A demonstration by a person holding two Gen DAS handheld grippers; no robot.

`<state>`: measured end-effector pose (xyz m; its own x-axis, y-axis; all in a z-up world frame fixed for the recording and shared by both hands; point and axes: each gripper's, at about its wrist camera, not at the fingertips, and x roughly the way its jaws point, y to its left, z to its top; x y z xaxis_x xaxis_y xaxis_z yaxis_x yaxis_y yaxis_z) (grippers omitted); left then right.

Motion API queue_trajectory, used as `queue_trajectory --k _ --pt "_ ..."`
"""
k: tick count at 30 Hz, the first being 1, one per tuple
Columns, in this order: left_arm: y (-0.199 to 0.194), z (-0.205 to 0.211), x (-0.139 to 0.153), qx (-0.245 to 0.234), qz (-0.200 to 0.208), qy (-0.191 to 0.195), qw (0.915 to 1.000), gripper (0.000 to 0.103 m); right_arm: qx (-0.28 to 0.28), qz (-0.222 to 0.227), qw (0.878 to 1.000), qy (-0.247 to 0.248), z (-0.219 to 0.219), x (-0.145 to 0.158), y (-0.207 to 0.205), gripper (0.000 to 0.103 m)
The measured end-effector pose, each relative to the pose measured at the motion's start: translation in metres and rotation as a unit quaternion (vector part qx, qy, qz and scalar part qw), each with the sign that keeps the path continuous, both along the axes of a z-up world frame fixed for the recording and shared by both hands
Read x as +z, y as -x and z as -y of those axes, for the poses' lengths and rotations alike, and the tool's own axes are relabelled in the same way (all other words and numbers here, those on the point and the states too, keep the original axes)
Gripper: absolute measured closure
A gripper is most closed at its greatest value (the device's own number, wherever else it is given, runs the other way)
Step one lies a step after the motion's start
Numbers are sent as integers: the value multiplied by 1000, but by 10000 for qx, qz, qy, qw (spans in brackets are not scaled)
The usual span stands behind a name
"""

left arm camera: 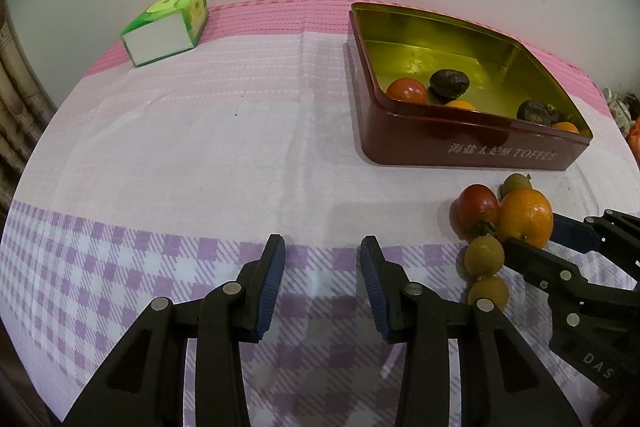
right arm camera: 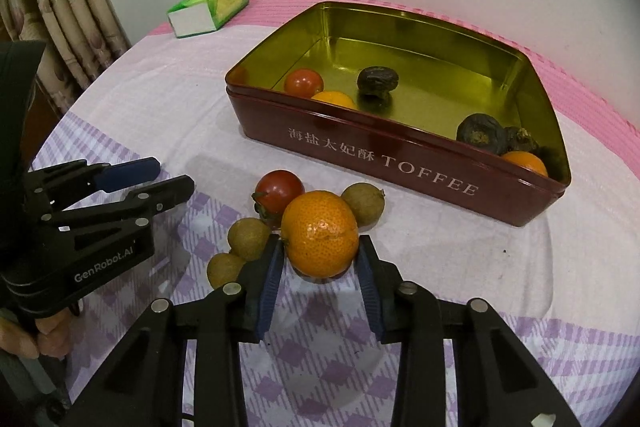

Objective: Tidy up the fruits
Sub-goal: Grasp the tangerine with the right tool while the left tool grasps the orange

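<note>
**orange clamped beside the toffee tin**

the right gripper (right arm camera: 320, 263) presses both pads on the orange (right arm camera: 320, 233) amid loose fruit, near the tin (right arm camera: 400, 163) lettered "toffee". the left gripper (left arm camera: 322, 263), marked "genrobot.ai", hangs part-open and empty over bare tablecloth (left arm camera: 180, 155) to the left.

The red tin (right arm camera: 400, 163) reads "海盐太妃酥 TOFFEE", the left hand-held gripper (right arm camera: 160, 179) "GenRobot.AI"; the tissue pack's (right arm camera: 208, 7) print seems illegible.

Both wrist fisheyes look steeply down along own fingers at the checked tablecloth (left arm camera: 160, 155): left view sits further left, over bare cloth, right view close above the fruit pile; shared are the toffee tin (right arm camera: 400, 163), green tissue pack (left arm camera: 168, 27), wall, and each other's gripper.
</note>
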<state>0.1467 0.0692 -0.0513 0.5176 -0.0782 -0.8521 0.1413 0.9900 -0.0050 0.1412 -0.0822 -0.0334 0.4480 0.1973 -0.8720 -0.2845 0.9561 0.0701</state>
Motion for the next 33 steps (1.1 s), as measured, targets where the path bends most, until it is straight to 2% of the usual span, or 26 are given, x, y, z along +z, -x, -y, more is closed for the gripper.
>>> queue_trajectory --k 14,33 --pt "13 18 5 -135 18 6 9999 62 -465 22 9989 19 36 0 8 69" --pt "32 32 24 -357 121 204 9991 62 -864 103 9962 71 72 -1 32 69"
